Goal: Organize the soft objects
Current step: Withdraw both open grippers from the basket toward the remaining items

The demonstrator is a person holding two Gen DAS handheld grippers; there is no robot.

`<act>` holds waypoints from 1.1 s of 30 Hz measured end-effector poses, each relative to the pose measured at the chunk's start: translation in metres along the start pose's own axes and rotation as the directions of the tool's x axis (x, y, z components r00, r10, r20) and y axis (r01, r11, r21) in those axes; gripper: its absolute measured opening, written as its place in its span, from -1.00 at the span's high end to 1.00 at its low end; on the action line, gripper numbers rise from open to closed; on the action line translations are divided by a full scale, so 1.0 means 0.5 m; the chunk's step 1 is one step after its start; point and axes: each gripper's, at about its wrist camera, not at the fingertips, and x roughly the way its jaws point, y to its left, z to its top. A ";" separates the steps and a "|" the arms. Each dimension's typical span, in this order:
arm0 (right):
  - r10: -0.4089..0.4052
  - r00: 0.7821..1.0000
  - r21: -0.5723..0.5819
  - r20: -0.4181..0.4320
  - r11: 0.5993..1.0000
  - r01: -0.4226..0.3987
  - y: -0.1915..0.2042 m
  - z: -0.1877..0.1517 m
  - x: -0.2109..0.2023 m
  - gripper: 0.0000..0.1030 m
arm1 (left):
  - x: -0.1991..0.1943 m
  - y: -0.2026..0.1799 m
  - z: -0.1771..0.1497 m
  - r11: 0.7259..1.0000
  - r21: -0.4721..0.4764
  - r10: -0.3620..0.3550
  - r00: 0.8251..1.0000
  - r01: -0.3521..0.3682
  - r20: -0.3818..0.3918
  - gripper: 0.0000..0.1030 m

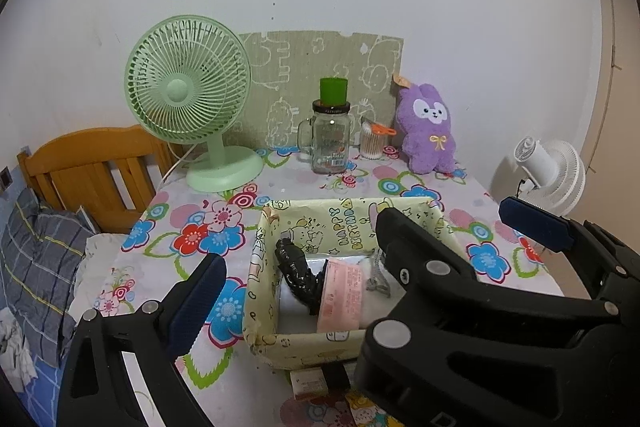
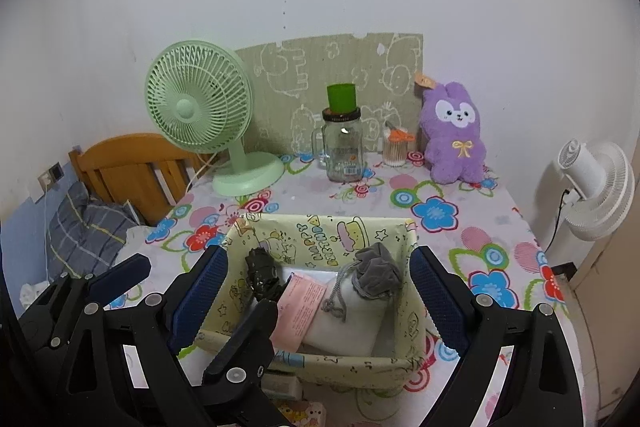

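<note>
Right wrist view: both grippers, left and right, gape empty. Next, approach purple plush rabbit level, clearing yellow paper-lined box.

A green desk fan, a glass jar and a white fan stand behind.

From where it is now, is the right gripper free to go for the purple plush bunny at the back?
Probably yes. The right gripper is open and empty above the yellow box. The purple plush bunny sits behind it against the wall, with bare tablecloth between. It must pass over the box and stay right of the glass jar.
</note>
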 end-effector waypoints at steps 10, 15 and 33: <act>-0.012 0.999 0.000 0.036 1.000 0.012 0.005 -0.006 -0.065 -0.83 | -0.055 -0.008 -0.008 1.000 0.003 -0.003 0.999 0.003 0.039 -0.94; -0.025 0.998 0.003 0.053 1.000 0.025 0.008 -0.012 -0.097 -0.83 | -0.080 -0.013 -0.016 1.000 0.004 -0.003 0.998 0.003 0.055 -0.95; -0.072 0.994 0.013 0.083 0.997 0.071 0.016 -0.069 -0.195 -0.83 | -0.158 -0.030 -0.074 1.000 -0.007 -0.010 0.997 0.011 0.080 -0.98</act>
